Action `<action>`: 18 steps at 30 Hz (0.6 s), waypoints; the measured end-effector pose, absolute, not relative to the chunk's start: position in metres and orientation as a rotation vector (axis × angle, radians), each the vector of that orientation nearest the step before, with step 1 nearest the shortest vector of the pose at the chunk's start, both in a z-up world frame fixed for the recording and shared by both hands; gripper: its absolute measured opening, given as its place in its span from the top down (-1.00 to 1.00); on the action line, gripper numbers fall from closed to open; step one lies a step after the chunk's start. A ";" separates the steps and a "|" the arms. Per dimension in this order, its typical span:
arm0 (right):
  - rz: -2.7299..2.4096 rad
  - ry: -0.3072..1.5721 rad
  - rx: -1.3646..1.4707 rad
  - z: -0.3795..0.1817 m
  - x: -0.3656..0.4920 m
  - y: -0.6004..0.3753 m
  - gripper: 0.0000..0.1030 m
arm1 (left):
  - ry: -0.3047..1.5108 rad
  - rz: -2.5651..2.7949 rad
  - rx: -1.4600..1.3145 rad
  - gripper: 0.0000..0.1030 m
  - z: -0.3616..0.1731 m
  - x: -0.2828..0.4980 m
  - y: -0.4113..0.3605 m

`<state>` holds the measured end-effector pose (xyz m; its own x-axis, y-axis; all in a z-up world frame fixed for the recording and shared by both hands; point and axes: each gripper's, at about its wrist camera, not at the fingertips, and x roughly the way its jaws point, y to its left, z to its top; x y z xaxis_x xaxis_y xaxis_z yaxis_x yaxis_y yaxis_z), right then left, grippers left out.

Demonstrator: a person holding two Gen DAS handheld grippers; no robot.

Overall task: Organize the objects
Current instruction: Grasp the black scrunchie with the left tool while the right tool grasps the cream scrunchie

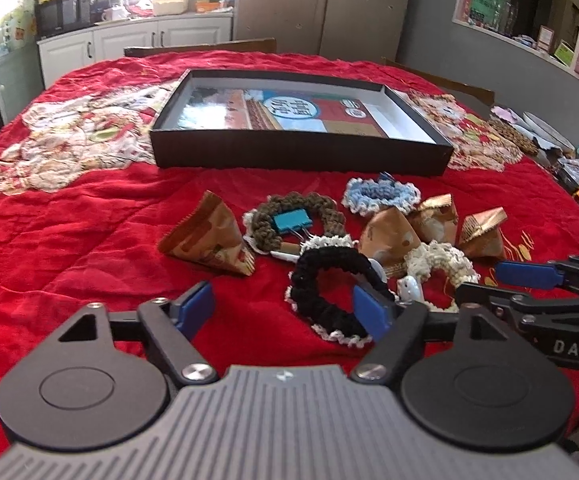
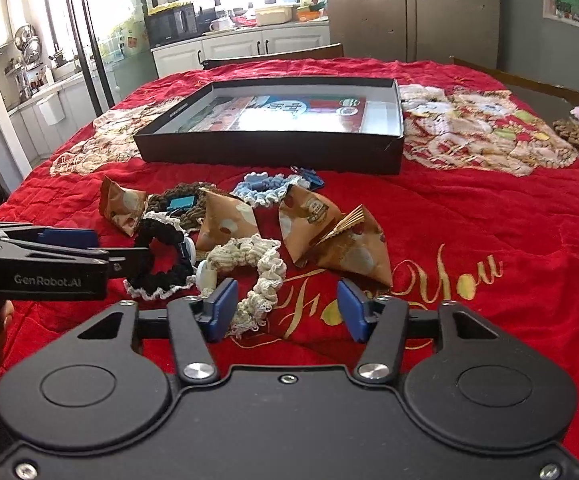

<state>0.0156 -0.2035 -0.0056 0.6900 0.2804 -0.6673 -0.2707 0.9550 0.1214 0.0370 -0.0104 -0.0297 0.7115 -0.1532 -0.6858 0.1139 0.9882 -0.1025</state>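
Both jaws spread wide, red tablecloth, black box, kitchen behind

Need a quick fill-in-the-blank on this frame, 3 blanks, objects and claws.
1. The teal binder clip lies on the ______ scrunchie.
2. The black box stands on a ______ tablecloth.
3. Both the left claw and the right claw have their jaws ______.

Missing words: brown; red; open
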 end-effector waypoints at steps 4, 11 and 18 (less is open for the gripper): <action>0.322 0.765 0.032 -0.010 0.023 -0.204 0.12 | 0.773 -0.159 -0.047 -0.33 -0.036 0.043 -0.012; 0.352 0.766 -0.012 -0.014 0.028 -0.196 0.50 | 0.774 -0.192 -0.024 -0.06 -0.041 0.044 -0.017; 0.380 0.734 -0.073 -0.017 0.026 -0.188 0.76 | 0.754 -0.208 -0.012 0.56 -0.041 0.046 -0.017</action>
<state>0.0263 -0.1883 -0.0168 0.6777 0.3128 -0.6655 -0.3633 0.9293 0.0668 0.0461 -0.0168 -0.0414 0.7098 -0.1916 -0.6778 0.1827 0.9794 -0.0856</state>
